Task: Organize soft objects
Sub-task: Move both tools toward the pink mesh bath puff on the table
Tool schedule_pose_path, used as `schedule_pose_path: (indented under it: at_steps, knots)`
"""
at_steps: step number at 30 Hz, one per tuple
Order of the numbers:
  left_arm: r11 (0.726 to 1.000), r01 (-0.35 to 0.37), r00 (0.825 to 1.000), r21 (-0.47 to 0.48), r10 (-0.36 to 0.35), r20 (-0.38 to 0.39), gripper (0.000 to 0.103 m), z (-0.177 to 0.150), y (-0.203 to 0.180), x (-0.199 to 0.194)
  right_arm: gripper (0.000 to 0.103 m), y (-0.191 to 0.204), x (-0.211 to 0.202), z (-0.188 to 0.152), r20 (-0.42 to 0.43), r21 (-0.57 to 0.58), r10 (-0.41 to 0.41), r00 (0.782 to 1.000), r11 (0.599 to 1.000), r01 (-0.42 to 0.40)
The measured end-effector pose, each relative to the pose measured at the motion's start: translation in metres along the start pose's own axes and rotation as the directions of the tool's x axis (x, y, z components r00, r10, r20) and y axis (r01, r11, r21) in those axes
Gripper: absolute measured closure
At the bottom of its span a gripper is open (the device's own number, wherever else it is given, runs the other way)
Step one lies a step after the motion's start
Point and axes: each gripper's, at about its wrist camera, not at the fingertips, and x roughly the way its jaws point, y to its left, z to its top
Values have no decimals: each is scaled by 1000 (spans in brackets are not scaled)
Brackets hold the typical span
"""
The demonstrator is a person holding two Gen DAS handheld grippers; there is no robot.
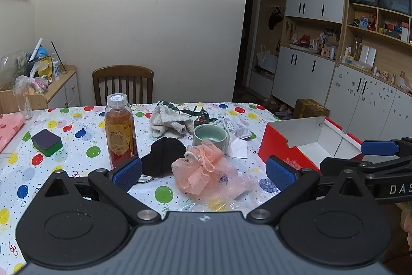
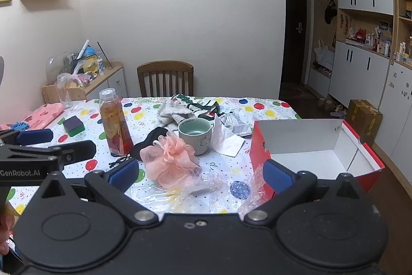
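Observation:
A pink mesh bath pouf (image 1: 203, 166) (image 2: 173, 159) lies near the table's front, on crumpled bubble wrap (image 1: 237, 187) (image 2: 206, 187). Behind it lie a black cloth (image 1: 164, 153) (image 2: 152, 138), a grey towel (image 1: 170, 120) (image 2: 171, 112) and a white-and-green fabric bag (image 1: 190, 108) (image 2: 200, 103). An open red box (image 1: 303, 143) (image 2: 314, 146) with a white inside stands at the right. My left gripper (image 1: 203, 173) is open and empty, just in front of the pouf. My right gripper (image 2: 200, 173) is open and empty above the bubble wrap.
An amber drink bottle (image 1: 119, 130) (image 2: 114, 123) and a green cup (image 1: 209, 137) (image 2: 197, 132) stand near the soft things. A green-and-purple sponge block (image 1: 47, 141) (image 2: 74, 125), a glass (image 1: 23, 101), white paper (image 2: 229, 141) and pink cloth (image 2: 43, 114) lie on the balloon tablecloth (image 1: 85, 135). A chair (image 1: 123, 83) stands behind.

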Motion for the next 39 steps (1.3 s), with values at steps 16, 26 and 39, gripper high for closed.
schedule_pose_path:
  at_steps: [16,26,39]
  knots:
    - [1000,-3,1000,-9,3,-7,0,0,7,3,2,8,4,4,-6,-18,19,1000,1000,-19]
    - [1000,6,1000,-8,-6,2,0,2,15,5,2,13,9,7,-5,-22,31,1000,999,-31]
    - [999,46,999,10,-46,6,0,3,8,16,5,11,19,8,-34,-45,44,998,998,-45]
